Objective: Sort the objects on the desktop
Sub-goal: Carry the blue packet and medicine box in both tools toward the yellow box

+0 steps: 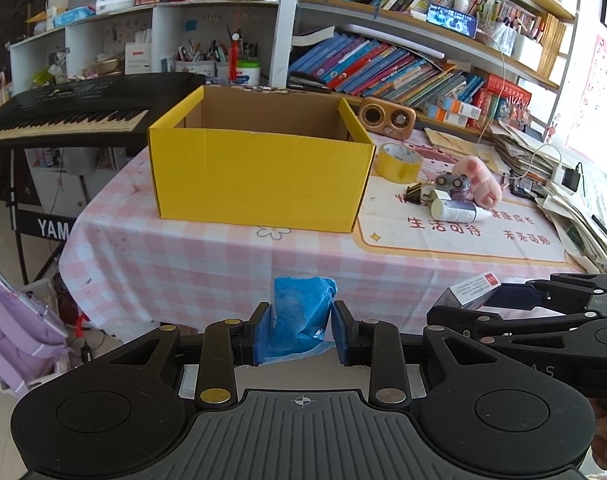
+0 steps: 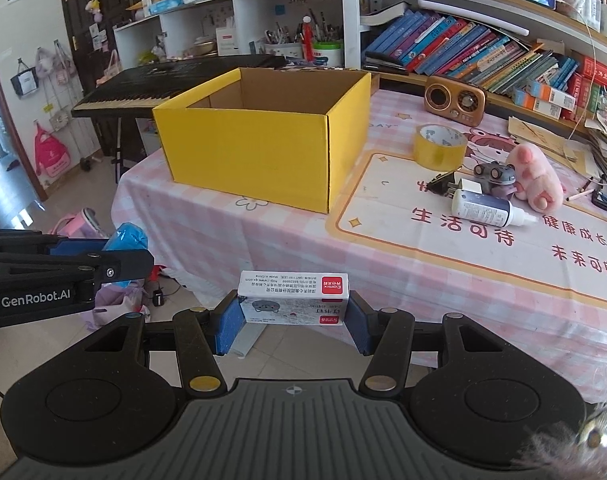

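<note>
My left gripper (image 1: pixel 301 320) is shut on a crumpled blue plastic packet (image 1: pixel 301 308), held off the near edge of the table. To its right my right gripper (image 2: pixel 294 312) is shut on a small white box with red labels (image 2: pixel 293 298), seen from the side as the same white box (image 1: pixel 469 290). The blue packet (image 2: pixel 125 240) shows at the left of the right wrist view. An open yellow cardboard box (image 1: pixel 259 176) stands ahead on the pink checked tablecloth (image 1: pixel 191 264); its inside looks bare as far as I can see.
Right of the box lie a yellow tape roll (image 2: pixel 439 146), a white bottle (image 2: pixel 483 208), a pink plush (image 2: pixel 537 178), a small grey toy (image 2: pixel 495 174) and a black clip (image 2: pixel 439 184). A wooden radio (image 2: pixel 455 98) and bookshelves stand behind; a keyboard (image 1: pixel 67 116) is at left.
</note>
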The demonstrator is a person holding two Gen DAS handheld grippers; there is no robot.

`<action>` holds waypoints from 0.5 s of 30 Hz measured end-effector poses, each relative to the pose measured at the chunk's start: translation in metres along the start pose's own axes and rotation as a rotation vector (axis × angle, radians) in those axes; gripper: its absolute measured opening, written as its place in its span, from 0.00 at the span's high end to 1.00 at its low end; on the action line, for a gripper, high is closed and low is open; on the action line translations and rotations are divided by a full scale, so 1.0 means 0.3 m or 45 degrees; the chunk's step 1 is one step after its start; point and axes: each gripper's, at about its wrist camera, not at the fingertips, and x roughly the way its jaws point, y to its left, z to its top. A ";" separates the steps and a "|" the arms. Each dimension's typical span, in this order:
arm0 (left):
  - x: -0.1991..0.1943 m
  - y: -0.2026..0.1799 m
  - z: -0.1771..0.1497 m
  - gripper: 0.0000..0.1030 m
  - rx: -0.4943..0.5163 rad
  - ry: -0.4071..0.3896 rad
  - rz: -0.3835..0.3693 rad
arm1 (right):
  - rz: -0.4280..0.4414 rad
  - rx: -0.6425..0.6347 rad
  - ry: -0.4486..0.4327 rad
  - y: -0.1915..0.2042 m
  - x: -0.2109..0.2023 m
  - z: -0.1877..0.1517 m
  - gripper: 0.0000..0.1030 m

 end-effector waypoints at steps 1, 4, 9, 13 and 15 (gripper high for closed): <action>0.001 -0.002 0.001 0.70 0.002 0.000 -0.002 | 0.001 0.000 0.002 -0.001 0.001 0.000 0.50; 0.003 -0.007 0.001 0.70 0.010 0.000 -0.010 | 0.002 0.002 0.008 0.000 0.001 0.000 0.50; 0.004 -0.007 0.001 0.70 0.013 0.000 -0.015 | 0.005 0.001 0.011 0.001 0.002 -0.001 0.50; 0.004 -0.008 0.001 0.70 0.013 0.001 -0.014 | 0.011 -0.003 0.011 0.007 0.004 -0.001 0.50; 0.002 -0.003 0.003 0.70 0.011 0.000 -0.011 | 0.015 -0.007 0.010 0.013 0.007 0.000 0.50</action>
